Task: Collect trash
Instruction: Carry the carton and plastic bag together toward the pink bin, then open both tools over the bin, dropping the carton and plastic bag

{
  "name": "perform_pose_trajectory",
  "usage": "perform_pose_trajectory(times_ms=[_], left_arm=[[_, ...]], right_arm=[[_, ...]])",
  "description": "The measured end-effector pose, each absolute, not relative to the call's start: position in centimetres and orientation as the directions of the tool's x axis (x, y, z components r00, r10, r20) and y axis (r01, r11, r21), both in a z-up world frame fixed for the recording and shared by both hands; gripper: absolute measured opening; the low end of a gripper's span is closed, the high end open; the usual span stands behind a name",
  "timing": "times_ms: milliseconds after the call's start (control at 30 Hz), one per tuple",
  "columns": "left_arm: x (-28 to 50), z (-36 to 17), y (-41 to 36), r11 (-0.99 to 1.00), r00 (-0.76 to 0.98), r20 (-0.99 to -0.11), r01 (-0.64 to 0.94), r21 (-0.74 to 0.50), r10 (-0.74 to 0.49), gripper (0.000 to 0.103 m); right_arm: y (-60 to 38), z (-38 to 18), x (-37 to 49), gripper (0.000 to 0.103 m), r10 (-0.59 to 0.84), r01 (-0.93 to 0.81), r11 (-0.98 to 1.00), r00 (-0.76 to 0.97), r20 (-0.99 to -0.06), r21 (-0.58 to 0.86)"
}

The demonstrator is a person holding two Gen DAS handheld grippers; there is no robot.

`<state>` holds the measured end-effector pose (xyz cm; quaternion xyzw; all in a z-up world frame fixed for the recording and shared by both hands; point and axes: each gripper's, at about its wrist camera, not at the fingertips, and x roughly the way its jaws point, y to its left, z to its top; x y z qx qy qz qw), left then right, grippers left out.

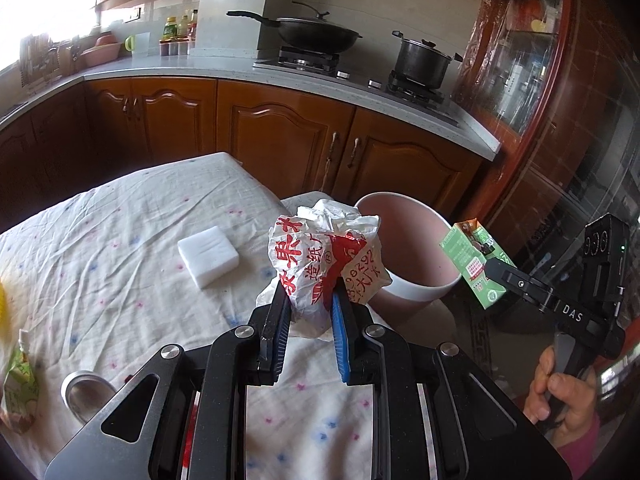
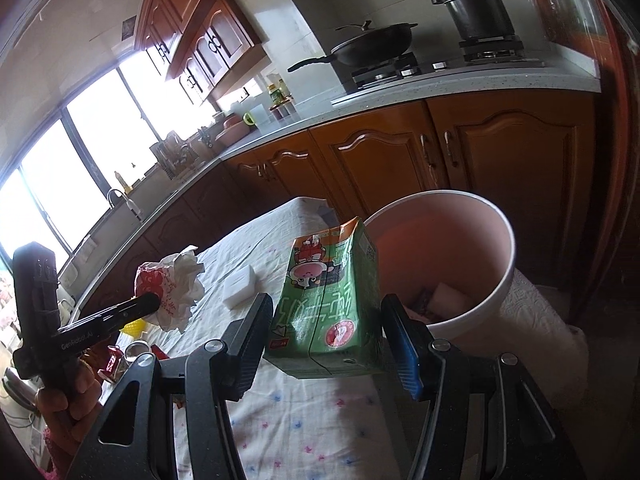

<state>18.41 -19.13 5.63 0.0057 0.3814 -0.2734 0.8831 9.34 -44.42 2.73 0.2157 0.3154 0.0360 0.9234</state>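
L tool (image 1: 308,300) grips wrapper (image 1: 326,256) (R tool (image 2: 326,340): carton (image 2: 332,300)).

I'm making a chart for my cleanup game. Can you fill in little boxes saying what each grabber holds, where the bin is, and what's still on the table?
left gripper: shut on the crumpled wrapper, white with red writing
right gripper: shut on the green carton
bin: pink, white rim, at the table's end, some trash already inside
both held things: in the air, near the bin, not yet over its opening
table: covered with a white dotted cloth
still on the table: white block, metal can, green pouch
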Motion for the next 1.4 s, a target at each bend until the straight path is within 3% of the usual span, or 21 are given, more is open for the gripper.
perform_pose_trajectory(times_ms=[600,1133,1167,1200,1233,1367,1400], left_arm=[[21.6,4.8,-28.8,0.786,0.45,-0.715,0.577,-0.225,-0.535,0.018],[25.2,0.8,-36.8,0.773,0.369,-0.796,0.607,-0.184,-0.48,0.018],[25.3,0.7,-37.0,0.774,0.37,-0.799,0.607,-0.179,-0.475,0.018],[25.4,0.5,-37.2,0.78,0.373,-0.803,0.601,-0.173,-0.465,0.018],[25.5,0.3,-37.3,0.779,0.37,-0.805,0.602,-0.172,-0.463,0.019],[25.8,-0.4,-37.8,0.786,0.359,-0.824,0.597,-0.159,-0.439,0.027],[25.8,-0.5,-37.7,0.789,0.359,-0.825,0.594,-0.159,-0.437,0.034]], right_arm=[[-49.3,2.7,10.4,0.057,0.128,0.147,0.904,0.803,-0.582,0.402],[-52.9,0.3,13.6,0.057,0.102,0.203,0.898,0.768,-0.633,0.391],[-53.0,0.2,13.8,0.049,0.101,0.204,0.899,0.766,-0.635,0.388],[-53.1,0.1,14.0,0.027,0.102,0.207,0.899,0.76,-0.642,0.387],[-53.3,-0.2,14.3,0.014,0.108,0.21,0.895,0.753,-0.649,0.393],[-53.6,-1.2,15.0,0.018,0.105,0.225,0.895,0.734,-0.671,0.386],[-53.7,-1.4,15.1,0.018,0.109,0.227,0.892,0.731,-0.674,0.39]])
